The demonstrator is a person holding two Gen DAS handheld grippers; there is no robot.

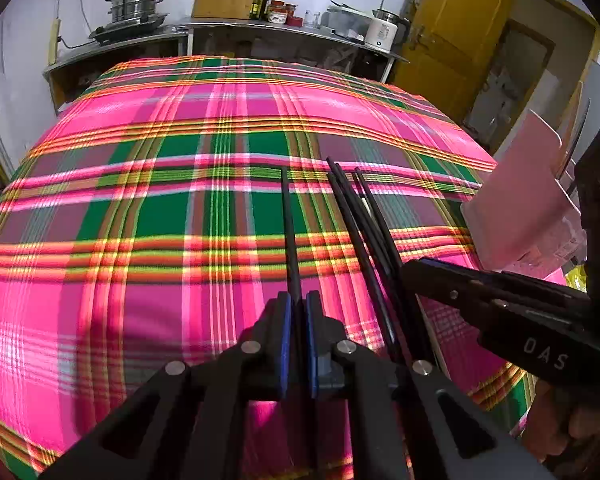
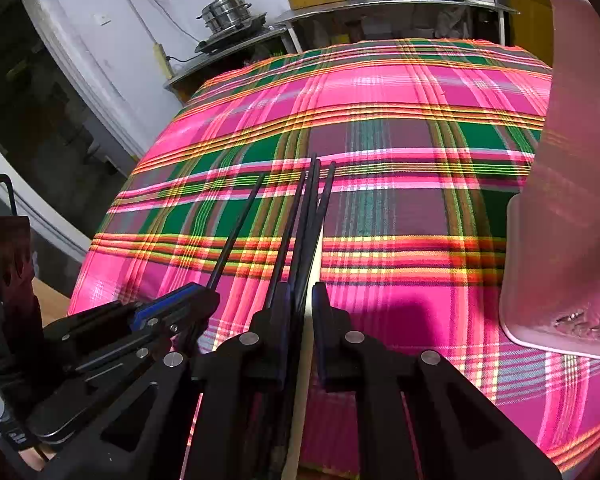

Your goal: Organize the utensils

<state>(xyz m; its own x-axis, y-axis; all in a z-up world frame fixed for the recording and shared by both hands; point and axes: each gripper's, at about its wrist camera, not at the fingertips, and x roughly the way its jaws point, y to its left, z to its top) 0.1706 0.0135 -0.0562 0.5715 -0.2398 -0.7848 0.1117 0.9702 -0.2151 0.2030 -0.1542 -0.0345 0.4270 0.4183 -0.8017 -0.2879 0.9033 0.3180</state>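
My left gripper [image 1: 296, 300] is shut on a single black chopstick [image 1: 289, 232] that points forward over the plaid cloth. My right gripper [image 2: 302, 292] is shut on a bundle of several black chopsticks [image 2: 310, 216] with one pale chopstick [image 2: 315, 264] among them. The right gripper shows in the left wrist view [image 1: 440, 276] at the right, holding the bundle [image 1: 364, 216]. The left gripper shows in the right wrist view [image 2: 196, 300] at the left, with its single chopstick [image 2: 236, 232]. Both grippers hover close together above the table.
A pink-green plaid cloth [image 1: 140, 200] covers the table. A translucent pink utensil holder [image 2: 564, 216] stands at the table's right edge, also in the left wrist view [image 1: 516, 200]. A steel counter [image 1: 260, 28] with a steamer pot [image 1: 136, 2], bottles and a kettle [image 1: 382, 30] stands behind.
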